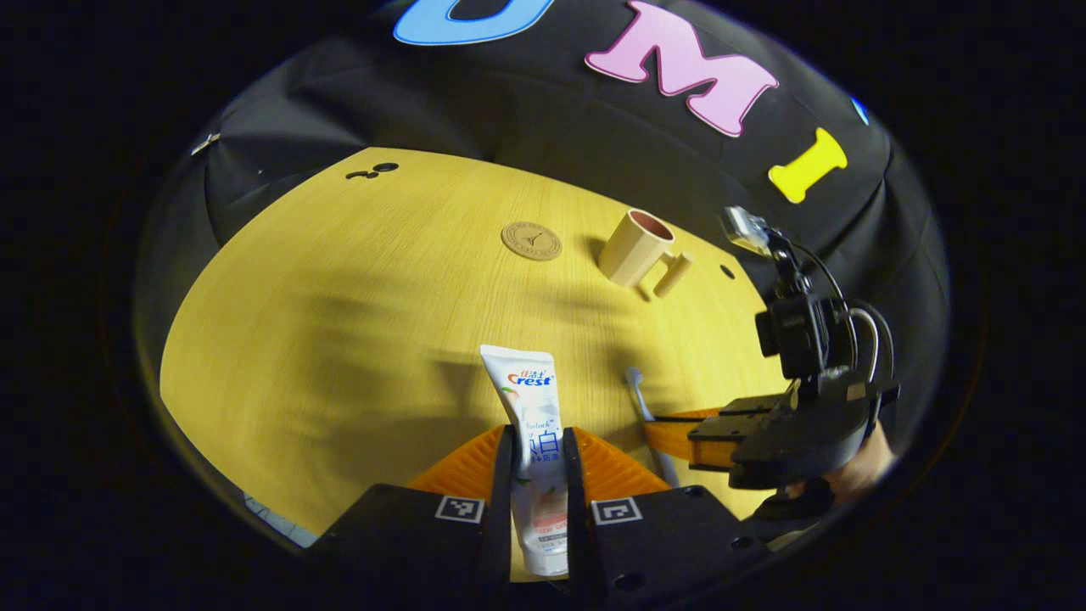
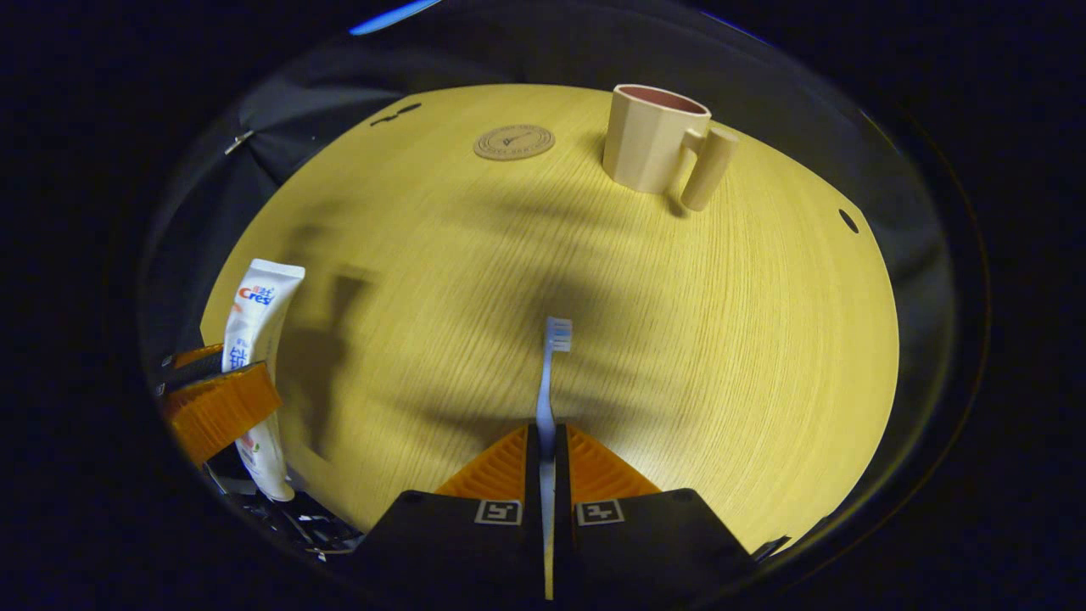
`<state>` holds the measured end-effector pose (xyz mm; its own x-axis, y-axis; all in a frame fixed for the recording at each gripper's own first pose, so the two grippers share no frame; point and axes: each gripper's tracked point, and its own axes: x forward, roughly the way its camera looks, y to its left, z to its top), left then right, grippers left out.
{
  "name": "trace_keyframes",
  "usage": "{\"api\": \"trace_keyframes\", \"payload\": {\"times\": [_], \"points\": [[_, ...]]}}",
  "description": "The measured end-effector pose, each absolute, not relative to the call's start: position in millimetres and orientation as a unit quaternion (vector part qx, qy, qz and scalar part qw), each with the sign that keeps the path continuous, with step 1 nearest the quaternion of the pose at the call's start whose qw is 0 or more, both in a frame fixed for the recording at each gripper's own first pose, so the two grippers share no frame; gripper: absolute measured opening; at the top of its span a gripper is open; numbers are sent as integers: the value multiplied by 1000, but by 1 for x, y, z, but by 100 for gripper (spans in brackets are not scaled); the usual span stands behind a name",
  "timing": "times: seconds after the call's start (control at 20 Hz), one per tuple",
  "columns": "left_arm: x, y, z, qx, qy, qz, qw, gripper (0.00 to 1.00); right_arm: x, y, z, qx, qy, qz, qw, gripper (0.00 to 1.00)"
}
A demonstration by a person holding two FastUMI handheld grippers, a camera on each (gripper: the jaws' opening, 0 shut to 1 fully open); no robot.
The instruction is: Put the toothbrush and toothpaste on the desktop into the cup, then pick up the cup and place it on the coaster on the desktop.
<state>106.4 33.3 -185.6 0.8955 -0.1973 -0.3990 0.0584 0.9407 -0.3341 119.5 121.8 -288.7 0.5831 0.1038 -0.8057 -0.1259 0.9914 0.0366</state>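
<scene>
Left claw point(image 1: 540, 450) clamped on toothpaste tube point(image 1: 533, 424), both fingers pressing its sides, tube pointing out over the table point(image 1: 339, 297). Right claw point(image 2: 547, 450) closed on toothbrush point(image 2: 550, 373) handle, bristle head forward. Cup point(image 2: 653, 140) upright at far side of the table, handle facing near; round coaster point(image 2: 514, 142) just left of it, apart.

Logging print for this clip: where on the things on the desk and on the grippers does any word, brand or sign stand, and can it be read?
Toothpaste: a brand logo, left unquoted here; the print under it is too small to read.
Coaster: an engraved emblem; any lettering is blurred.
Left gripper, right gripper: square coded markers, no words.
Cup, toothbrush: no text seen.
</scene>
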Motion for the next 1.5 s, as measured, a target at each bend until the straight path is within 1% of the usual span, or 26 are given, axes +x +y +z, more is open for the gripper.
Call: {"api": "trace_keyframes", "payload": {"times": [0.1,0.15,0.25,0.3,0.45,0.5,0.55,0.65,0.8,1.05,1.3,1.5], "points": [[113,27,-170,-171,191,-75,964,32,123,123,-262,11,404,79,911,8],[117,24,-160,-172,176,-79,966,36,126,122,-247,22,379,88,921,8],[124,12,-136,-177,142,-95,969,36,128,113,-222,34,338,94,936,8],[130,4,-120,-183,123,-105,970,32,131,109,-209,48,319,96,942,8],[146,-19,-71,-201,68,-132,968,32,130,92,-161,87,254,98,958,8],[156,-26,-56,-204,51,-138,968,36,127,86,-142,90,233,100,963,8],[165,-33,-43,-205,36,-141,968,31,121,81,-129,93,214,103,967,8],[186,-47,-18,-208,3,-149,967,31,119,69,-101,108,183,109,971,8],[218,-62,11,-212,-47,-160,963,31,135,54,-76,127,147,115,974,8],[286,-66,50,-191,-118,-152,963,31,165,21,-58,143,99,120,977,8],[356,-62,41,-176,-138,-123,967,31,191,6,-58,144,70,123,979,8],[386,-66,35,-173,-158,-114,966,31,205,3,-64,148,60,129,979,8]]}}
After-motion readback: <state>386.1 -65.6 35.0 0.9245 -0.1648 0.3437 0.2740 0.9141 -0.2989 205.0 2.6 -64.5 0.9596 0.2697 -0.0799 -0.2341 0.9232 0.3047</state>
